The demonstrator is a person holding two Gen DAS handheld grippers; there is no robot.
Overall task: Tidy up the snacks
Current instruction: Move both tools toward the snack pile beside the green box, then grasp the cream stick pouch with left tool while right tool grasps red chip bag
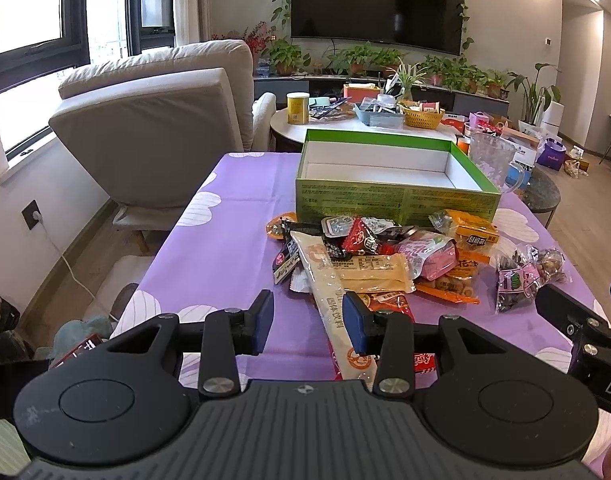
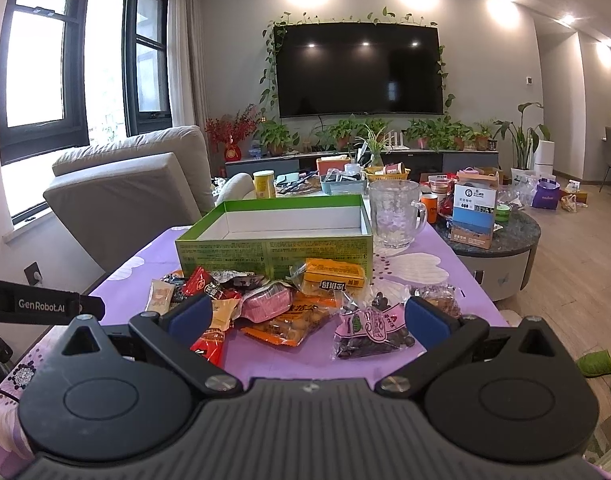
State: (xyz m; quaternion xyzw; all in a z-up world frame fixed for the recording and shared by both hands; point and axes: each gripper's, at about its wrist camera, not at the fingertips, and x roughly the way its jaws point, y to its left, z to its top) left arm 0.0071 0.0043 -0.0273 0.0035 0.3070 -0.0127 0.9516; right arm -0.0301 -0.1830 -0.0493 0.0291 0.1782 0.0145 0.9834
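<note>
The heap of overlapping snack packets (image 1: 369, 256) hides its lower layers, so no count is possible; it lies just in front of the one open green cardboard box (image 1: 393, 196) on the purple tablecloth (image 1: 225, 240). The left gripper (image 1: 308, 316) and right gripper (image 2: 305, 316) both hang before the box, fingers spread, holding nothing

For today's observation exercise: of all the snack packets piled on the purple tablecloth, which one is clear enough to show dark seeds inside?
The clear bag of dark seeds with a pink label, apart at the pile's right edge; its neighbours are opaque printed wrappers.
</note>
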